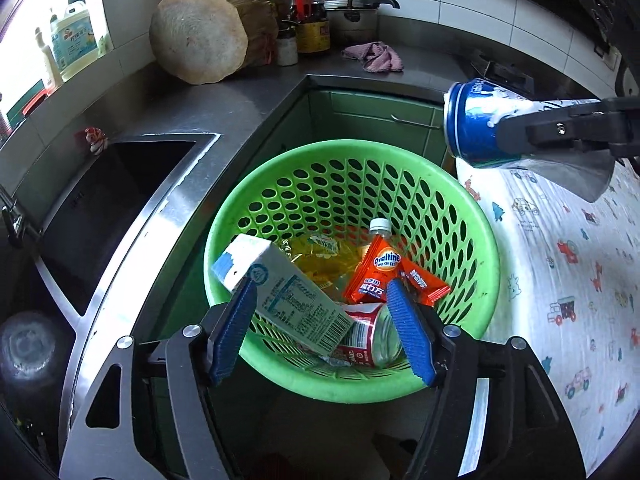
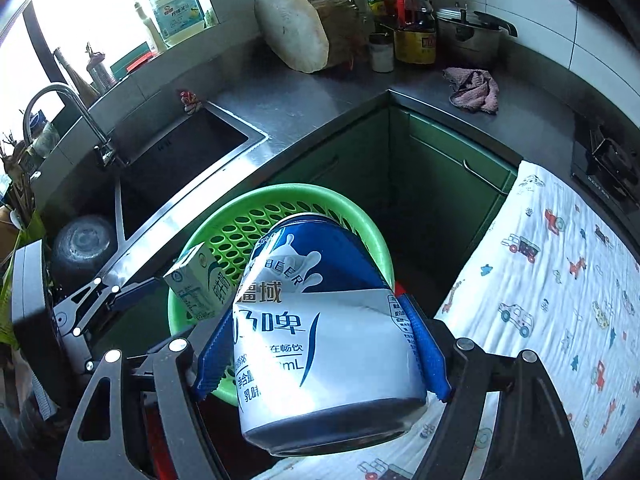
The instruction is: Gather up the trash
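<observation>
My left tool (image 1: 320, 328) stands wide open over the green basket (image 1: 472, 312), its blue pads (image 1: 234, 332) spread apart. A milk carton (image 1: 288, 300) lies tilted between them, one edge against the left pad while the right pad stands clear of it, so I cannot tell whether it hangs from the pad or rests on the rubbish below. Under and just ahead of this tool, inside the basket, lie a red can (image 1: 368, 336) on its side, an orange Ovaltine packet (image 1: 380, 276), a small bottle with a white cap (image 1: 380, 226) and a yellow wrapper (image 1: 320, 256).

My right tool (image 2: 320, 344) is clamped on a blue and white beer can (image 2: 320, 328), a pad pressed to each side, the can's dark end toward the camera. It holds the can in the air, above the near rim of the basket and beside the patterned cloth (image 2: 540, 300) on the worktop to its right. From the left wrist view the same can (image 1: 476, 124) hangs up and to the right of the basket.

Further out to the left lies the sink (image 2: 180, 160) with its tap (image 2: 72, 116); beyond, at the far corner, a round chopping block (image 2: 296, 28), bottles (image 2: 412, 24), a pot (image 2: 472, 36) and a pink rag (image 2: 476, 90).
</observation>
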Action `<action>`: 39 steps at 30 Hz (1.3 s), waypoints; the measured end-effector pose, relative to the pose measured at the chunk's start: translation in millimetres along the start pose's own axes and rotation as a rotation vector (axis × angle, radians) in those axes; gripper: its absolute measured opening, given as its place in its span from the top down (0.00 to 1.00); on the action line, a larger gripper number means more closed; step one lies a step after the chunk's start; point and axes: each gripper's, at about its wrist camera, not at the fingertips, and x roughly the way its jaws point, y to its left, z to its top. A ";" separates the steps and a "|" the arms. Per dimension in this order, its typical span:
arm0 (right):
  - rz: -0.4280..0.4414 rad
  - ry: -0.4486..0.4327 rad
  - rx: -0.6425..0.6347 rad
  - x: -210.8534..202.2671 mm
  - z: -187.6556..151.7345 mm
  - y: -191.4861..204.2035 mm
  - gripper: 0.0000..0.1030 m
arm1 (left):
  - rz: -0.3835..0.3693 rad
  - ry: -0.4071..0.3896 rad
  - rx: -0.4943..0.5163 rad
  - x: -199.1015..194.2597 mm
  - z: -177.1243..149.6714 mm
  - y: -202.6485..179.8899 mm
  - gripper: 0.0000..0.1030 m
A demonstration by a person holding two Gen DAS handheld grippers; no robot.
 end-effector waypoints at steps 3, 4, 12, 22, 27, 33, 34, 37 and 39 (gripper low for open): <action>0.023 -0.005 0.010 5.4 3.5 3.3 0.27 | 0.007 -0.005 -0.006 -3.7 -2.3 -1.3 0.27; 0.034 -0.007 0.013 6.4 4.0 4.2 0.25 | 0.010 -0.004 -0.007 -4.4 -2.9 -1.3 0.24; 0.062 -0.033 0.013 -11.1 -16.6 2.1 0.23 | 0.031 -0.026 -0.002 -23.7 -7.4 -12.6 0.15; -0.053 -0.078 0.006 -72.3 -74.9 -28.1 0.18 | 0.012 -0.065 0.002 -52.6 -15.6 -42.0 0.07; -0.120 -0.095 0.015 -99.9 -112.0 -38.8 0.16 | 0.008 -0.082 0.005 -70.3 -20.1 -63.0 0.06; -0.177 -0.123 0.038 -130.6 -156.5 -48.1 0.13 | 0.000 -0.105 0.007 -92.6 -28.3 -88.6 0.05; -0.187 -0.126 0.041 -135.3 -162.9 -49.1 0.13 | -0.002 -0.110 0.008 -96.4 -30.0 -93.1 0.05; -0.225 -0.143 0.041 -150.2 -180.9 -50.6 0.12 | -0.003 -0.117 0.018 -106.0 -35.0 -108.0 0.05; -0.228 -0.150 0.050 -159.1 -192.1 -51.4 0.11 | -0.005 -0.125 0.021 -112.8 -38.2 -117.4 0.05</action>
